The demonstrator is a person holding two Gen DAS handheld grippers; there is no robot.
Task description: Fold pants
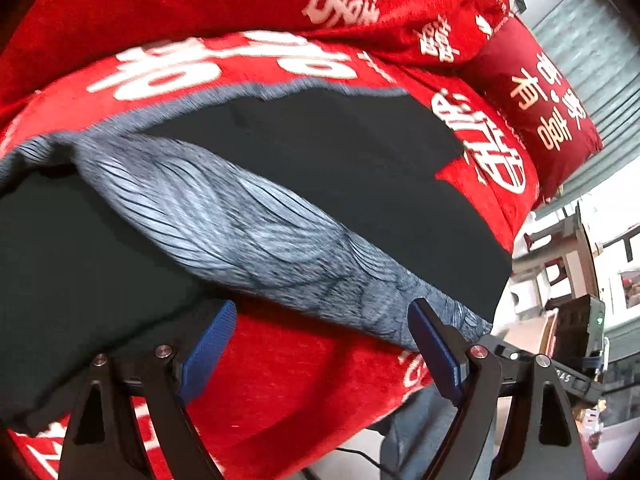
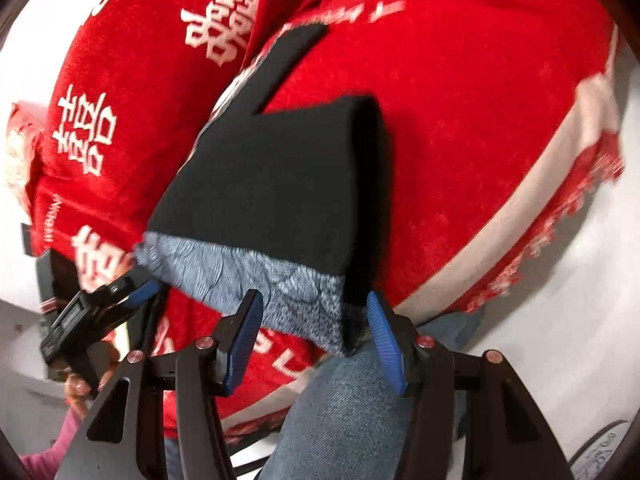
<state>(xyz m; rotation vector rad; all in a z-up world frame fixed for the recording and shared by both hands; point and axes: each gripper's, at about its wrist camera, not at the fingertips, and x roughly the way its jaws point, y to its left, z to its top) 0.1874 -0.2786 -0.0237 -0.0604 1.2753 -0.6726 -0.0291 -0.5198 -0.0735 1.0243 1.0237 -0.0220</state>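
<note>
On the red blanket
pants: half-folded
left gripper: jaws wide, empty
right gripper: jaws wide, empty
risk: released fold may slide apart

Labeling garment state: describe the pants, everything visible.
The pants are black, soft-looking fabric with a grey-blue, line-patterned inner side turned out along the near edge. Partly folded, they lie on the red blanket. Both tongs, left and right, stand open at that near edge; contact can't be told.
</note>
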